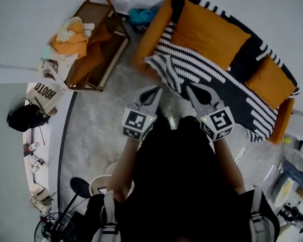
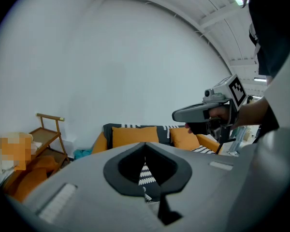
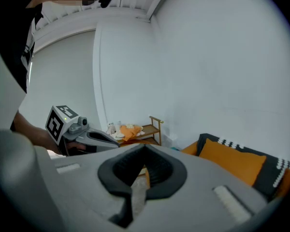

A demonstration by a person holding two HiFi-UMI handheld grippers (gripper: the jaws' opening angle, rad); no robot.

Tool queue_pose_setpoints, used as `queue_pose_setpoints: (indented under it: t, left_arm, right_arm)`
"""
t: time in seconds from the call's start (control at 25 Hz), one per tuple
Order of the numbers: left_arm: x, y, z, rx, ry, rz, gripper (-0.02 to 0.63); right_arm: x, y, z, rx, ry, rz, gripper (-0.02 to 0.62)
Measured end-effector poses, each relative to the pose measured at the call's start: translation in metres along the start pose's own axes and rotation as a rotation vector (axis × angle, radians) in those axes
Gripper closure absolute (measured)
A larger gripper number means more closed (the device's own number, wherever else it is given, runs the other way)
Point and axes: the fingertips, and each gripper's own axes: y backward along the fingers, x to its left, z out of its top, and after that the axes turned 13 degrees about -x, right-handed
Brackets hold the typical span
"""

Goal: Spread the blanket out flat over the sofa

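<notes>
An orange sofa point(image 1: 152, 32) stands at the top right of the head view. A black-and-white striped blanket point(image 1: 202, 69) lies over its seat and back, one corner hanging at the near left end. Two orange cushions point(image 1: 209, 32) point(image 1: 270, 79) rest on top. Both grippers are held side by side in the air short of the sofa, pointing at it. My left gripper point(image 1: 155, 89) point(image 2: 145, 146) is shut and holds nothing. My right gripper point(image 1: 190, 88) point(image 3: 145, 148) is also shut and holds nothing. Neither touches the blanket point(image 2: 145, 175).
A wooden rack point(image 1: 102, 59) piled with orange clothes stands left of the sofa, a teal cloth point(image 1: 141, 15) between them. A black bag point(image 1: 25, 117) and a paper bag point(image 1: 44, 95) sit at the left. A fan point(image 1: 81, 185) and clutter point(image 1: 293, 185) flank the person.
</notes>
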Motion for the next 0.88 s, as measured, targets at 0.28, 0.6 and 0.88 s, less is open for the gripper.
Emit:
queue_pose_setpoints:
  t: [0.28,0.6,0.88]
  left_arm:
    - [0.028,-0.018,-0.024,0.029,0.012,-0.035,0.595]
    - [0.052,-0.052,-0.068,0.088,0.041,-0.015,0.594]
    - [0.075,-0.105,-0.107,0.126,0.079,0.031,0.594]
  right_arm:
    - [-0.013,-0.019,-0.011,0.031,-0.015,-0.029,0.592]
    - [-0.046,-0.044,-0.056,0.080,-0.069,-0.012,0.592]
    - [-0.089,-0.083,-0.096,0.099,-0.101,0.046,0.592]
